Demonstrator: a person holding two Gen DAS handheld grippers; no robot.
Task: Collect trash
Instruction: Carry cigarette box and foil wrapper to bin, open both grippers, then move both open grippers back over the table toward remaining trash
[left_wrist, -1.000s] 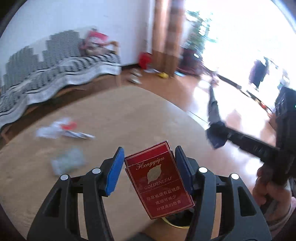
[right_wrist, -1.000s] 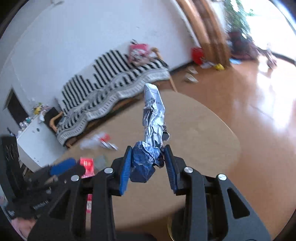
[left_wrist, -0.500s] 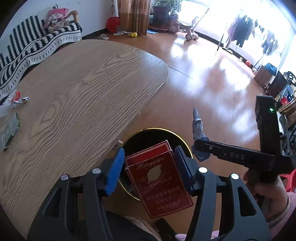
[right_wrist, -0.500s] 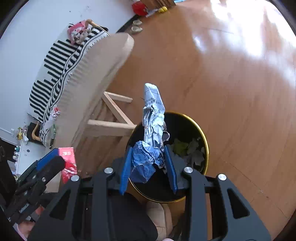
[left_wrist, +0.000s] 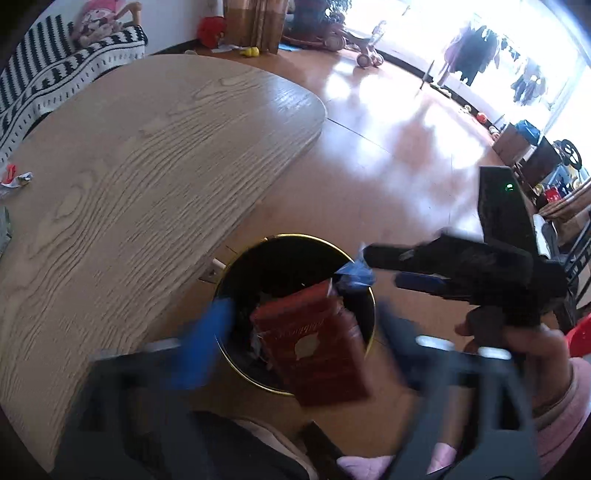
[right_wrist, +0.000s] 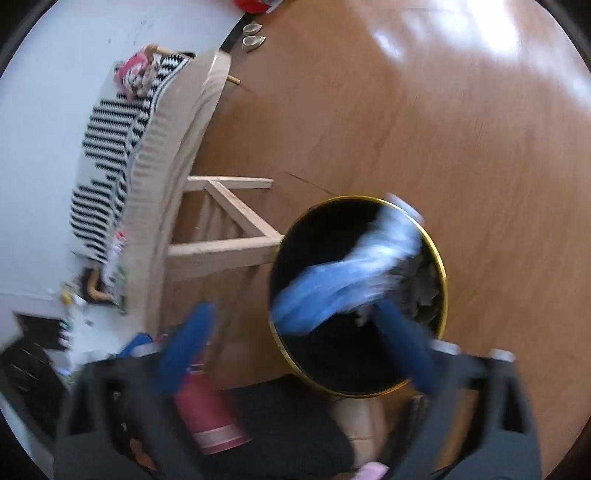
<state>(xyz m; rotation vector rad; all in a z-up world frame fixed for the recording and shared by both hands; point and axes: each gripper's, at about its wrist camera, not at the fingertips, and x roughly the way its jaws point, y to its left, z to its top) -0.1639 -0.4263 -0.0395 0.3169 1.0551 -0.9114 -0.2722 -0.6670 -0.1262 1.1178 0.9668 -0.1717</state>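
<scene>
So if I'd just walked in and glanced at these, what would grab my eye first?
Probably the red cigarette pack, loose in mid-air between the spread blue fingers of the left gripper, right above the black gold-rimmed bin on the floor by the wooden table. In the right wrist view, a blurred blue-and-white crumpled wrapper streaks across the bin's mouth, free of the right gripper.

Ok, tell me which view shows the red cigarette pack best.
Left wrist view: the red cigarette pack sits centred over the black bin, its face and leaf emblem visible though blurred. The right wrist view catches only a blurred red slice low left.
</scene>
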